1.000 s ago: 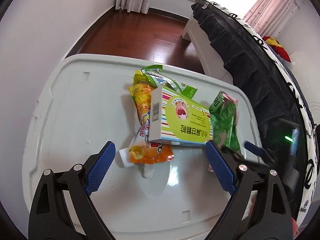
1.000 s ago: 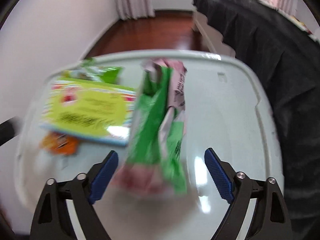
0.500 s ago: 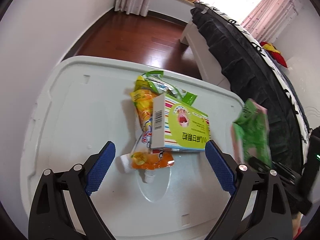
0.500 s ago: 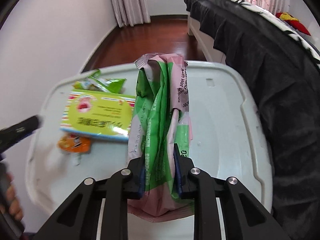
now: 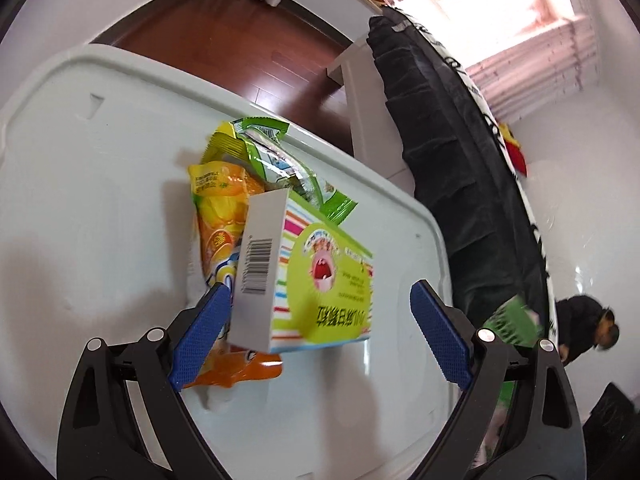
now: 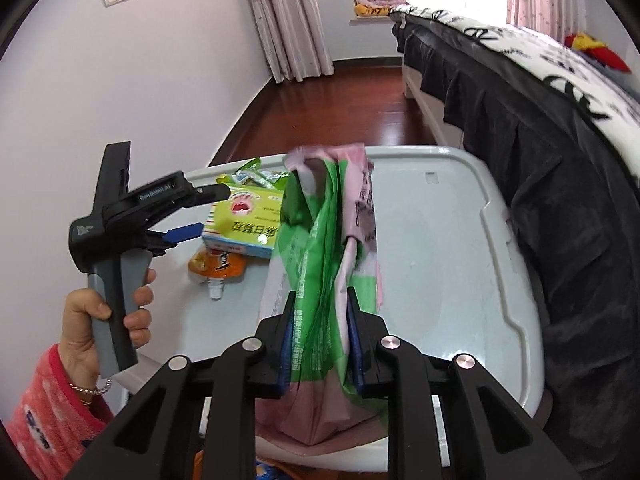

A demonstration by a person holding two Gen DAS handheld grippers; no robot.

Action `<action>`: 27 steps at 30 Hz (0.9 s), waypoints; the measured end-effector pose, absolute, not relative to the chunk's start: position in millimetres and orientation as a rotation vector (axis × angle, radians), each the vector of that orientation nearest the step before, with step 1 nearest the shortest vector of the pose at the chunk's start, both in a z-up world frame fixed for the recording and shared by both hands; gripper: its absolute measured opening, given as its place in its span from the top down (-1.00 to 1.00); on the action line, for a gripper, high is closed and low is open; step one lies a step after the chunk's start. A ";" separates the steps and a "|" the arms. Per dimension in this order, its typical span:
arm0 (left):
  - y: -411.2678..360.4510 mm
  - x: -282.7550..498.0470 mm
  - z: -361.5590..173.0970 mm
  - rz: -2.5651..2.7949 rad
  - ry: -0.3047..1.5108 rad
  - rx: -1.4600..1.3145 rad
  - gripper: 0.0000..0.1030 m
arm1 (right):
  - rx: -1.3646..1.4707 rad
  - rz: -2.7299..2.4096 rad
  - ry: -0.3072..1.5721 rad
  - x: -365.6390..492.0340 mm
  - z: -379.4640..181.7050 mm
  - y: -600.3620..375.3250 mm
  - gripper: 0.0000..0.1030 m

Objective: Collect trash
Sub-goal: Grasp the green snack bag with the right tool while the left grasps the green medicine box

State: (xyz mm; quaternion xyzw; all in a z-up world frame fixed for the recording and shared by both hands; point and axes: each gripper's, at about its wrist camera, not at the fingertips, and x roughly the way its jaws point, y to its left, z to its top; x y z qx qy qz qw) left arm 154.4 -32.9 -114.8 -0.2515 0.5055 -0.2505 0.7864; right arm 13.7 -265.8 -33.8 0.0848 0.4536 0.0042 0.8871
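A green and pink wet-wipes pack (image 6: 328, 248) hangs above the white plastic lid (image 6: 440, 264), and my right gripper (image 6: 320, 340) is shut on its lower half. On the lid lie a green striped carton (image 5: 312, 280), an orange drink pouch (image 5: 220, 216) under it and a green snack wrapper (image 5: 276, 160) behind. My left gripper (image 5: 320, 336) is open and low over the lid, its blue pads (image 5: 200, 336) either side of the carton's near end. The left pad is close beside the barcode face. In the right wrist view a hand (image 6: 108, 312) holds that left gripper (image 6: 200, 212) at the carton (image 6: 244, 224).
A bed with a black skirt (image 6: 540, 168) runs along the lid's right side. A white wall (image 6: 120, 100) stands on the left. Dark wooden floor (image 6: 340, 104) and curtains (image 6: 288, 20) lie beyond the lid's far edge.
My right gripper shut on the wipes pack and lifted it off the lid. My left gripper dropped closer to the carton and rolled, so the carton now sits between its pads.
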 end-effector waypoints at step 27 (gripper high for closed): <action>-91.6 154.9 -115.2 0.320 1.267 -0.796 -0.72 | 0.350 0.051 0.874 0.6 -20.1 -334.8 0.63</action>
